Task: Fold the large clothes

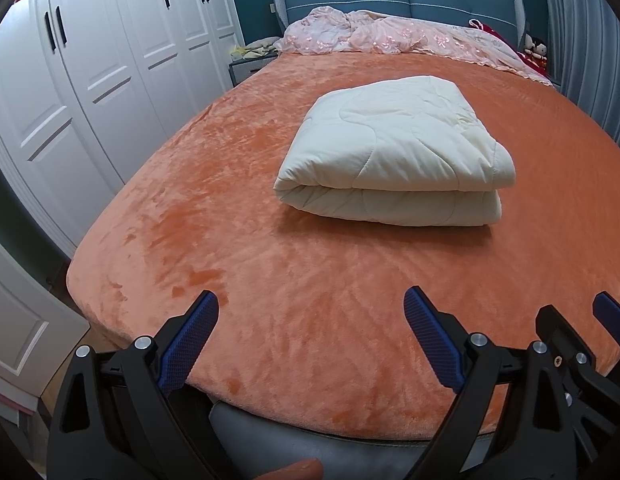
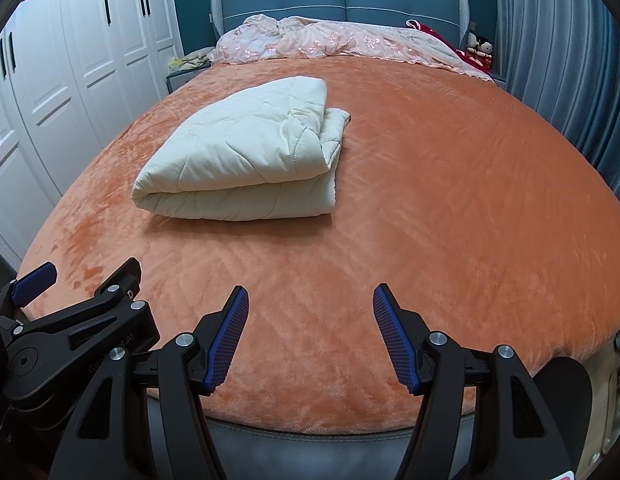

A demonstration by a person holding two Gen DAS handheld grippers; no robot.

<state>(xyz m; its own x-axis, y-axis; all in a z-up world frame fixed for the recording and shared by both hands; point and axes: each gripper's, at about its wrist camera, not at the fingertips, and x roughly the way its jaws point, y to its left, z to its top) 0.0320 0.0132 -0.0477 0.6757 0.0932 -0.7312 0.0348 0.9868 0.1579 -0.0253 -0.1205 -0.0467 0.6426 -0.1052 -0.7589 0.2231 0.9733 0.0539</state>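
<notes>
Hovering over the near edge of the bed, the left tongs [image 1: 311, 306] and the right tongs [image 2: 310, 304] both stand apart with nothing between their blue pads. Well beyond them, the cream quilt [image 1: 393, 148] lies folded into a thick bundle on the orange blanket [image 1: 270, 280], toward the middle of the bed. It looks soft, puffy and light but bulky, likely to sag and slide open; a corner or stitched edge on each side seems the best hold.

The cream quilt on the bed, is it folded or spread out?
Folded: the cream quilt lies as a compact stack of layers on the orange bedspread.
</notes>
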